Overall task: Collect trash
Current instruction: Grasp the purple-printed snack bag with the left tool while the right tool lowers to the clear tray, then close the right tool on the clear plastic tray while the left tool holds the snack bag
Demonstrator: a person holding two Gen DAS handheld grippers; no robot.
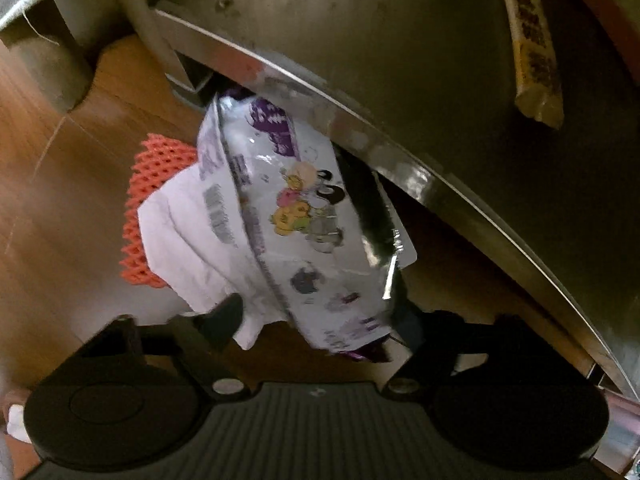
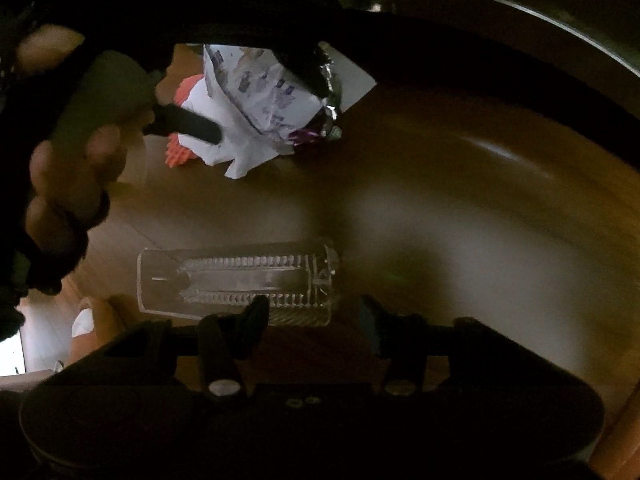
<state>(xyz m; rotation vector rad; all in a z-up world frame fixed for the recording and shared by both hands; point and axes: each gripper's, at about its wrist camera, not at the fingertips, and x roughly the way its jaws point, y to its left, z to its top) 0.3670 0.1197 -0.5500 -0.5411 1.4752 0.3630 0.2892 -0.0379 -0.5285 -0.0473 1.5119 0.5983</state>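
My left gripper is shut on a bundle of trash: a white and purple printed snack wrapper, crumpled white paper and an orange foam net. It holds the bundle above the wooden floor, beside the rim of a metal bin. The same bundle shows in the right wrist view, between the left gripper's black fingers. My right gripper is open and empty, just short of a clear ribbed plastic tray lying on the floor.
A yellow printed wrapper lies inside the metal bin. The bin's rim curves across the top of the right wrist view. A grey table leg stands at the upper left. Wooden floor spreads to the right of the tray.
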